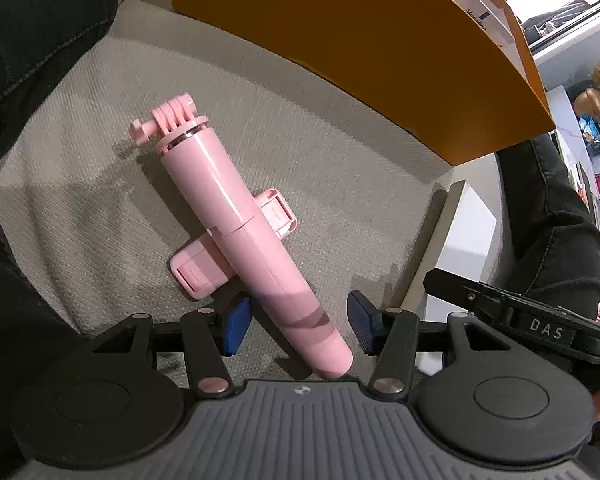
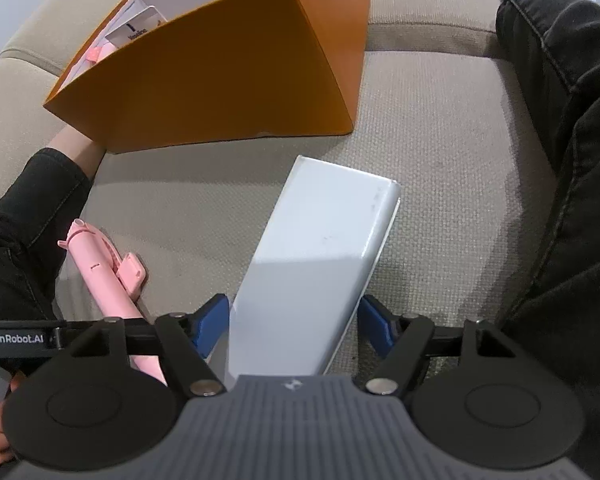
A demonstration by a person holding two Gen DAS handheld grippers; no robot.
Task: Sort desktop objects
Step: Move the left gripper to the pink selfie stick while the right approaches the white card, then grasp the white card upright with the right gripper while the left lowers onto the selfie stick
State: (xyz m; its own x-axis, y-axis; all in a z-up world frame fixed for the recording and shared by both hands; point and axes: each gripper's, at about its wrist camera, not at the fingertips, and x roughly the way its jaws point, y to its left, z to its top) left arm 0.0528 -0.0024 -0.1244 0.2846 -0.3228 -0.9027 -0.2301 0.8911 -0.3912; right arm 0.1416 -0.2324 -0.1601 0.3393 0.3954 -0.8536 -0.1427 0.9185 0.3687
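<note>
Pink plastic first: a selfie stick [image 1: 236, 216] lying flat on beige woven sofa cushion [image 1: 340, 184], mount end far, smooth butt end near, phone clamp [image 1: 204, 272] folded out crosswise beneath the shaft. Straddled by the left gripper [image 1: 298, 326], jaws released, blue pads [image 1: 236, 326] spread to either side of the handle with gaps showing, no grip on it. Seen again in the right wrist view as selfie stick [image 2: 100, 276] at lower left, running under the left tool's black bar.

White and rectangular beside it on the right: a flat box [image 2: 312, 272] resting on the cushion [image 2: 440, 160], long axis running near to far, tilted slightly rightward at the far end. Bracketed by the right gripper [image 2: 294, 326], jaws released, left pad [image 2: 212, 320] just beside or perhaps touching the box's edge, right pad standing off with a sliver of cushion between. Same box [image 1: 460, 240] visible at right in the left wrist view.

Orange cardboard farther off: an open box [image 2: 236, 72], white inside, holding a white carton with dark lettering [image 2: 136, 28] and something pink [image 2: 96, 54] at its left wall. Same orange box [image 1: 360, 52] filling the far upper part of the left view.

Dark trouser legs [image 2: 572, 160] at right, dark sleeve [image 2: 24, 216] at left.
</note>
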